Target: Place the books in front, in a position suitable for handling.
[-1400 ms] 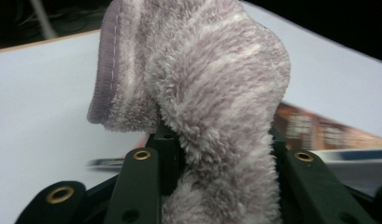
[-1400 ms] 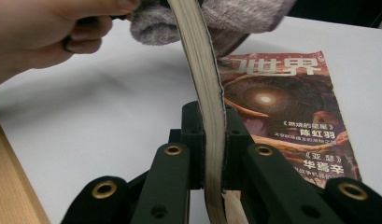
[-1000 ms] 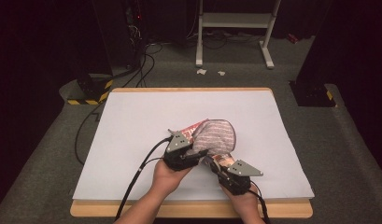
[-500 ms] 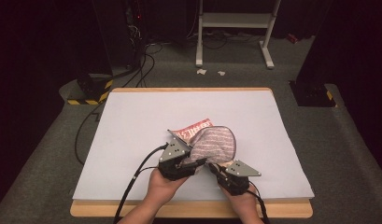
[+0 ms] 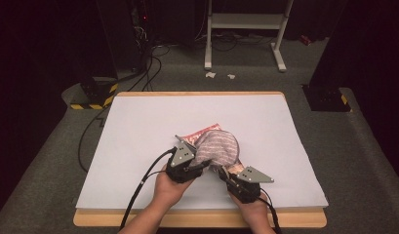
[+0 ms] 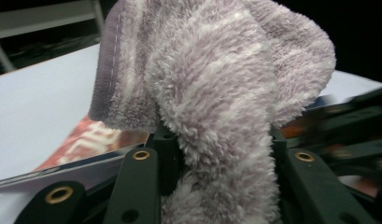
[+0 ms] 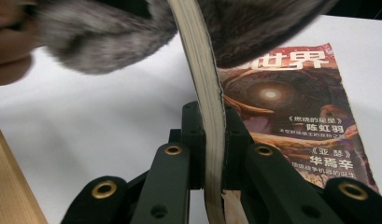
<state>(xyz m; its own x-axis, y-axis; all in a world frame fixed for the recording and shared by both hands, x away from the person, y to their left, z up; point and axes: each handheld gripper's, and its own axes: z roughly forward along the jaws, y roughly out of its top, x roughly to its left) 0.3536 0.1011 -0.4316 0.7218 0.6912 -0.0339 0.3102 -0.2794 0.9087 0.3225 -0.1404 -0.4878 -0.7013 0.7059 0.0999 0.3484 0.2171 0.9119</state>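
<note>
A fuzzy grey-purple striped cloth [image 5: 217,148] lies bunched over a magazine [image 5: 201,133] with a red cover, near the front middle of the white tabletop [image 5: 138,126]. My left gripper [image 5: 204,166] is shut on the cloth [image 6: 216,93], which bulges up between its jaws [image 6: 221,154]; the magazine [image 6: 93,142] lies flat behind it. My right gripper [image 5: 223,171] is shut on the lifted, curved block of the magazine's pages [image 7: 208,140]. The printed cover [image 7: 291,102] lies flat to the right, and the cloth [image 7: 109,42] hangs over the top.
The wooden table edge [image 5: 197,219] runs along the front. Black cables [image 5: 138,190] trail from my left gripper over the front. On the floor behind stand a white metal frame [image 5: 246,22], a yellow-striped block [image 5: 92,97] at left and a dark box [image 5: 329,97] at right.
My left gripper has come a little nearer and lower with the cloth, which now sits lower over the magazine. The right gripper has kept still.
</note>
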